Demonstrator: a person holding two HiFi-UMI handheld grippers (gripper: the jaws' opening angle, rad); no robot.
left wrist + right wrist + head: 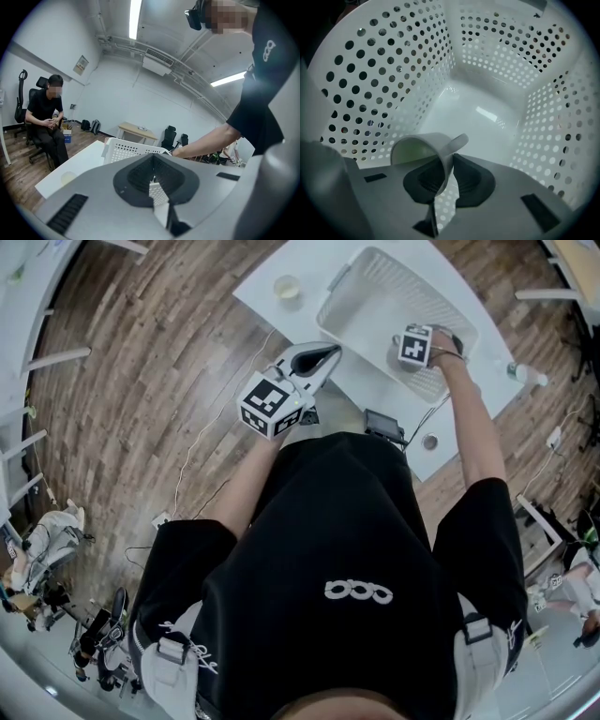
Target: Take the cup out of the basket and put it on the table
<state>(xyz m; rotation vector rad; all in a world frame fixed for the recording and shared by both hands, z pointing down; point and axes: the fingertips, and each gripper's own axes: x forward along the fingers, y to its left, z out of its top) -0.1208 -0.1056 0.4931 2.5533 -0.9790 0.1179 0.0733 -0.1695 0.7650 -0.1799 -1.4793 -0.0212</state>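
Pinching only the thin wall of the cup [417,149], my right gripper [443,180] reaches straight down into the basket [393,70], jaws clamped on the rim with one pad inside the mouth and one outside. The cup lies tilted inside the basket, close to the holed wall on the left in the right gripper view. I judge the hold narrow: if I lift fast, the cup may swing on the pads and slide out. Its handle could also catch the near wall and drag the light basket across the table [281,315]. My left gripper [153,183] hangs at the table's near edge, jaws together and empty, so nothing steadies the basket if that happens.
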